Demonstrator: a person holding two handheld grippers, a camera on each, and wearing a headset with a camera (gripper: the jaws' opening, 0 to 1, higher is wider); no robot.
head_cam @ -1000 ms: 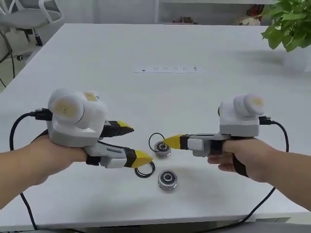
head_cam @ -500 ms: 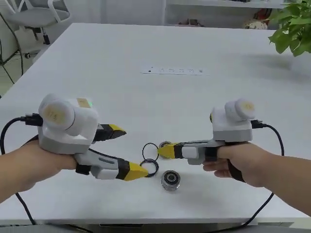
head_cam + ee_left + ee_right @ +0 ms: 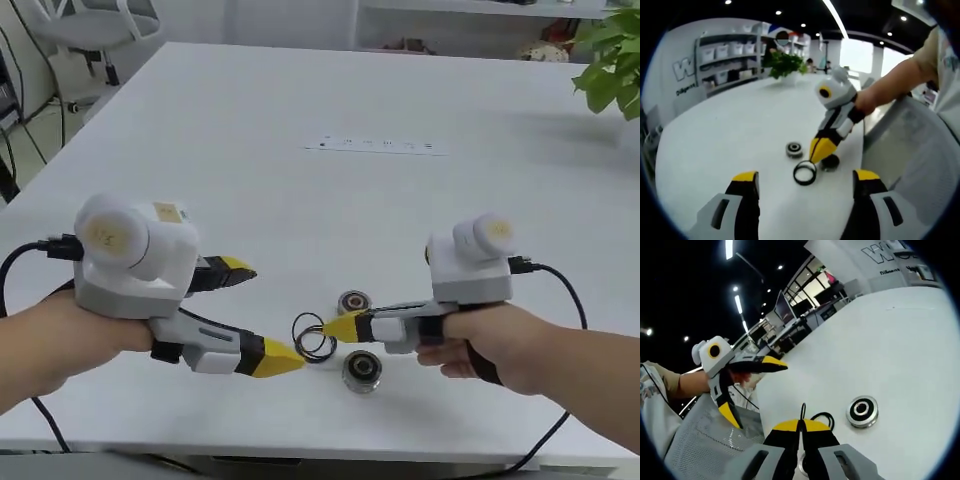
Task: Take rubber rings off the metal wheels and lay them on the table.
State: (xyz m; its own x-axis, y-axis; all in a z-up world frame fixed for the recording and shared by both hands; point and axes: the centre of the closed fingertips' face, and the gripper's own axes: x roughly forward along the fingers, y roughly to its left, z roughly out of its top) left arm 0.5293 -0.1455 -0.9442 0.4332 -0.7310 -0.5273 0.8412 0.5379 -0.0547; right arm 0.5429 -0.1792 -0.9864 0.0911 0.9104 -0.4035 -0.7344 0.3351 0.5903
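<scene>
Right gripper (image 3: 335,327): jaws closed on a rubber ring (image 3: 308,330), pinched at its rim. A second ring (image 3: 322,348) lies just beside it on the worktop (image 3: 330,200). Left gripper (image 3: 255,312): jaws wide, empty, nearby. The far wheel (image 3: 353,302) and the near wheel (image 3: 361,369) flank the right gripper's jaws, close to the front edge. Broad bare surface lies beyond.

Far right of bench (image 3: 250,120): leafy green plant (image 3: 615,60). Mid-bench, well apart from near edge: pale strip (image 3: 375,146) with small dark marks, illegible. Beyond far left corner: white office chair (image 3: 95,25). Behind plant, left gripper view: shelving (image 3: 727,55) with white bins. Overhead: ceiling lights (image 3: 730,249).
</scene>
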